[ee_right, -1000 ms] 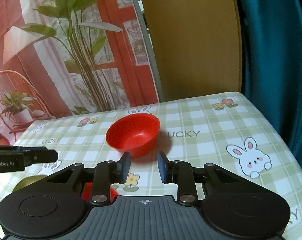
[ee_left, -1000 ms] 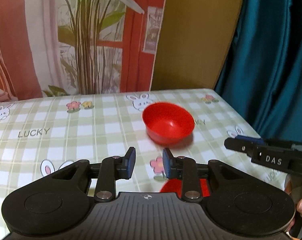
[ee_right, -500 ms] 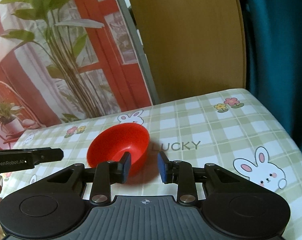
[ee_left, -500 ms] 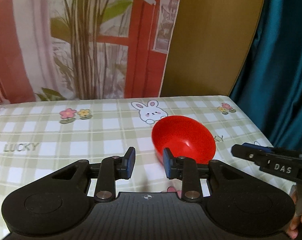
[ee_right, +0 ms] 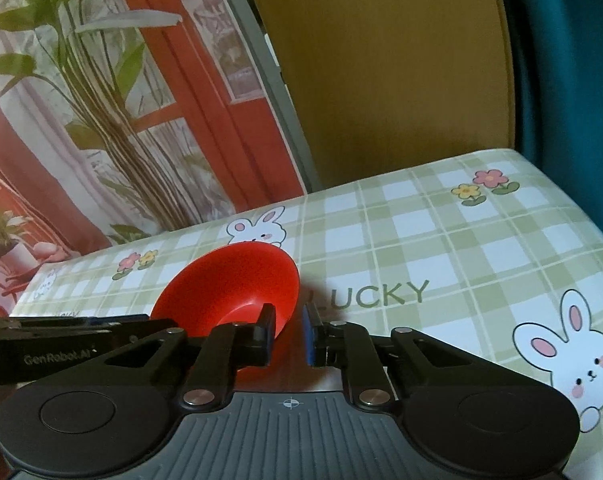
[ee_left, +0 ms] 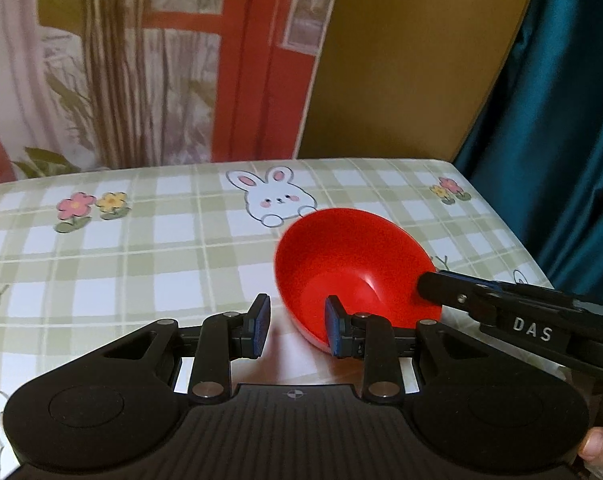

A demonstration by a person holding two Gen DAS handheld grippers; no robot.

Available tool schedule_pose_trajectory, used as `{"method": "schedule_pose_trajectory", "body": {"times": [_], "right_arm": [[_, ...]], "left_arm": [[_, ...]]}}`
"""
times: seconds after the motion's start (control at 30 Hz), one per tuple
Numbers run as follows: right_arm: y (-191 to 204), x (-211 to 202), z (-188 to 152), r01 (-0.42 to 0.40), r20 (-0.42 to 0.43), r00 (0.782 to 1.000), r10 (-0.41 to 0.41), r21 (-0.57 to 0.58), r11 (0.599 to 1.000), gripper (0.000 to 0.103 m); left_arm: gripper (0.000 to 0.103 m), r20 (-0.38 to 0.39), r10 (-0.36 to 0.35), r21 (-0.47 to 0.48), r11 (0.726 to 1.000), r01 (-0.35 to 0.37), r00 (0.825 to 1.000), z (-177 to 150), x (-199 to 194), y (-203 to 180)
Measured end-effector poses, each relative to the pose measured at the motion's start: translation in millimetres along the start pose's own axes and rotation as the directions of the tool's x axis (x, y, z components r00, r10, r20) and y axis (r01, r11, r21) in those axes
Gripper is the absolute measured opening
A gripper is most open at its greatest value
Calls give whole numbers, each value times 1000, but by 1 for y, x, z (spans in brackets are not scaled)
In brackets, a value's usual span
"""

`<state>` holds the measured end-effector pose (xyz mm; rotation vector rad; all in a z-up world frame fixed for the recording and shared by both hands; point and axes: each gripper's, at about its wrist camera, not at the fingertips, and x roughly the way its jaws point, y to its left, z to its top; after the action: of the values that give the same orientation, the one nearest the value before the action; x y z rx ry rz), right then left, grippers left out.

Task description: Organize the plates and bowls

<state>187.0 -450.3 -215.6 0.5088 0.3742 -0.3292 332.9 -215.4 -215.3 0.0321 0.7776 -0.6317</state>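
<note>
A red bowl (ee_left: 355, 264) sits on the checked tablecloth and also shows in the right wrist view (ee_right: 229, 286). My left gripper (ee_left: 295, 330) is open, its right finger inside the bowl's near rim and its left finger outside it. My right gripper (ee_right: 289, 334) is open, its left finger over the bowl's right rim and its right finger outside. In the left wrist view the right gripper's finger (ee_left: 445, 290) reaches the bowl's right edge. The bowl looks tilted.
The table (ee_left: 141, 240) has a green checked cloth with bunnies, flowers and "LUCKY" print. A yellow-brown board (ee_left: 401, 60) and a printed backdrop stand behind it. A teal curtain (ee_left: 561, 120) hangs past the table's right edge.
Both grippers have moved forward to the red bowl, so their fingers now straddle its rim on either side. The bowl looks more tilted than before.
</note>
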Motion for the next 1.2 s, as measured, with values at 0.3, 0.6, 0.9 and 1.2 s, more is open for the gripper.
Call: {"method": "schedule_pose_trajectory", "body": {"times": [0.3,0.6,0.9,1.2], "right_arm": [[2,-1,0,-12,-6,1000,12,30,999,10],[19,-35,0,-25,38,999,24,47,999,10],[39,-72,-8,-55,67,996,53,37,998,10],[55,-104,-21,-67,87,994,66,12,998,10]], "left_arm": [[17,-11,-9,-38,999,8,1000,-2,7,5],[17,25,4,-39,999,-3,1000,-9,-27,-1],[18,74,48,-11,999,-48,996,-23,-73,-8],[18,106,73,-16,997,-72,992,-43,-106,-17]]}}
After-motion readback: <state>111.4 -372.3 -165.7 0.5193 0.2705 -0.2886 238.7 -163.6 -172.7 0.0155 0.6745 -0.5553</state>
